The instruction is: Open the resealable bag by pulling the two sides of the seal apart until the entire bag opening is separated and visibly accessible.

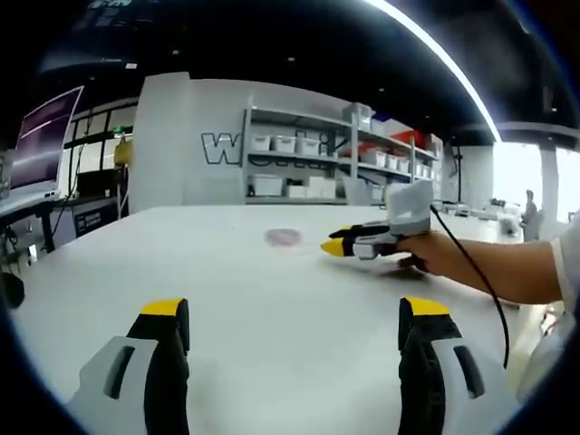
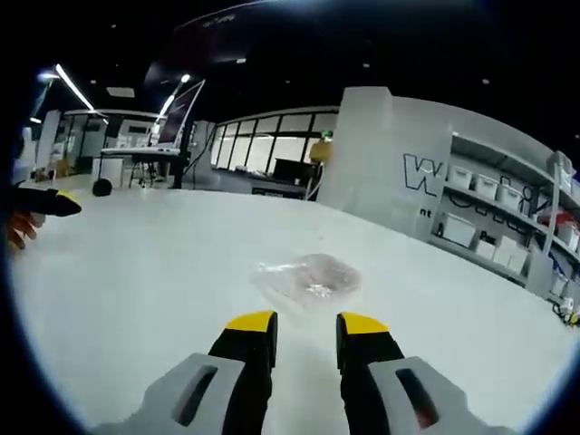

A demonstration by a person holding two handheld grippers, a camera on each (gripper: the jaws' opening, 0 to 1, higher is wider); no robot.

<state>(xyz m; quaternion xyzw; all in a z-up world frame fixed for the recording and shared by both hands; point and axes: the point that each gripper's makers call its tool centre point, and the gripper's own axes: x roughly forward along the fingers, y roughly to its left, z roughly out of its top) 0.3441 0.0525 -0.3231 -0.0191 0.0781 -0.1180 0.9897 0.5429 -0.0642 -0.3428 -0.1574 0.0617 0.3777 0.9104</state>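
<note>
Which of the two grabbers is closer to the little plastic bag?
The right gripper. The resealable bag lies on the white table just beyond its yellow tips, which are close together. The left gripper is farther back, its jaws wide apart.

There is one resealable bag [image 2: 308, 277], clear and with something pinkish inside, and it lies on one white table [image 2: 136, 290]. Two grippers can be counted: the left gripper [image 1: 294, 319] with two yellow-tipped jaws standing wide apart, and the right gripper [image 2: 304, 324] with two yellow-tipped jaws close together but with a gap between them. One shelving unit [image 1: 308, 163] stands at the wall with several white boxes, too small to count exactly, and one monitor [image 1: 41, 136] stands on a desk.
</note>
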